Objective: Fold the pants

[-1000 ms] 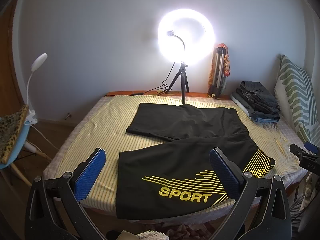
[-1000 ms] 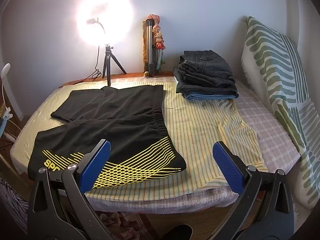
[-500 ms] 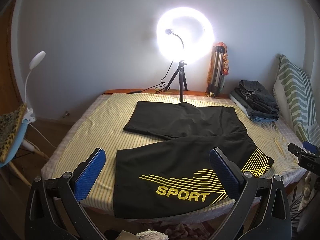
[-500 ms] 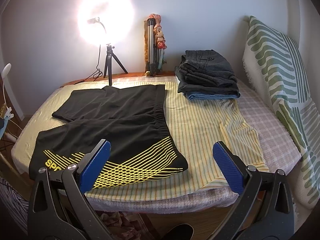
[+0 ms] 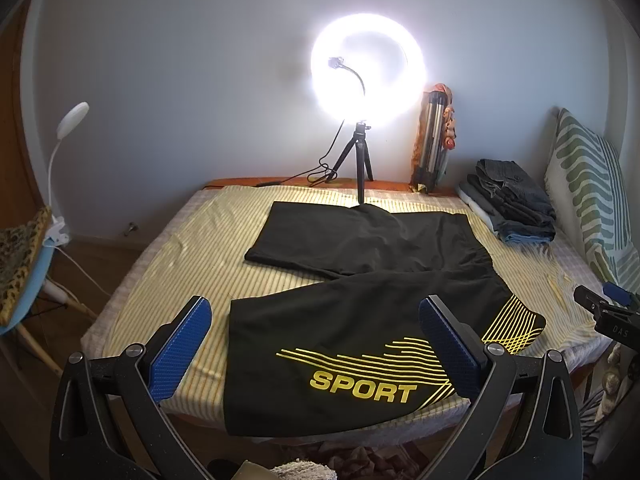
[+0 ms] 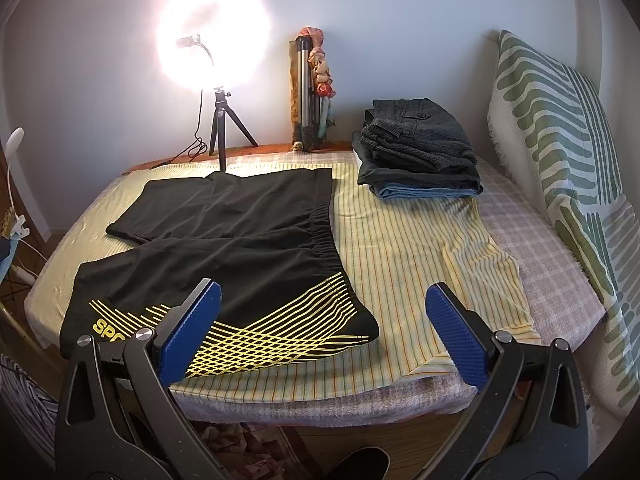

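Black sport pants point(image 5: 360, 280) with yellow lines and the word SPORT lie flat and spread on the striped yellow sheet, waistband to the right, legs to the left. They also show in the right wrist view point(image 6: 240, 240). My left gripper point(image 5: 314, 344) is open and empty, held above the bed's near edge over the near leg. My right gripper point(image 6: 322, 332) is open and empty, held above the near edge by the waistband corner. The right gripper's tip shows at the right edge of the left wrist view point(image 5: 604, 312).
A lit ring light on a tripod point(image 5: 362, 168) stands at the bed's far edge. A folded tripod point(image 6: 308, 92) leans on the wall. A stack of folded clothes point(image 6: 420, 152) sits at the far right. A green-patterned pillow point(image 6: 560, 152) lines the right side. A chair with a clip lamp point(image 5: 28, 248) stands left.
Both grippers have drifted slightly back and up, so the bed sits a little lower in view. Both stay open. The pants have not moved.
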`<state>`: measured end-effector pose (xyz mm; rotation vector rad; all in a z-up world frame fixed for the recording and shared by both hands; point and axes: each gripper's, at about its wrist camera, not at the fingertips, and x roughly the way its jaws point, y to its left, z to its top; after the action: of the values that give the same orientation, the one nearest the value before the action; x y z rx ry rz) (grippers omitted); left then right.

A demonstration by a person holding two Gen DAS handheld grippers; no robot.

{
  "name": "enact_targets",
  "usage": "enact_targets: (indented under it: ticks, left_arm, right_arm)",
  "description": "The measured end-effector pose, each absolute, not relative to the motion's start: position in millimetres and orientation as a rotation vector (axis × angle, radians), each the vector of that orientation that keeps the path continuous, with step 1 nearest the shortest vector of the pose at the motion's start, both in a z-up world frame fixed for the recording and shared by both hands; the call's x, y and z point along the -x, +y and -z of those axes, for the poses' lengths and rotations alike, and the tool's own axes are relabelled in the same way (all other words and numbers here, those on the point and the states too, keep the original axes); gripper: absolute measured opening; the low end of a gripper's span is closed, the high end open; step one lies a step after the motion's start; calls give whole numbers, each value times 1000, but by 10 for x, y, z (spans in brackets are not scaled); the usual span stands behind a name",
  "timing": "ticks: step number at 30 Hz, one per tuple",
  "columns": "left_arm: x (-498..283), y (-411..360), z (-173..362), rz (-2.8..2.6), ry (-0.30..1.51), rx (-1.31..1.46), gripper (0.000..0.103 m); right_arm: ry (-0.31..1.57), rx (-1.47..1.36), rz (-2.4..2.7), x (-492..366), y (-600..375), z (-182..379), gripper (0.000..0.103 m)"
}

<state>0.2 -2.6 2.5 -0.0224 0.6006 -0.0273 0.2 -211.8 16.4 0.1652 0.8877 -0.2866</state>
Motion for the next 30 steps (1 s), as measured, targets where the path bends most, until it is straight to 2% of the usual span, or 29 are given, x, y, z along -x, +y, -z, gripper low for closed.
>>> enact_targets:
  ticks: [30]
  left_arm:
    - [-16, -71, 7, 33, 611, 21, 103]
  right_arm:
    - [900, -180, 271, 1, -2124, -124, 103]
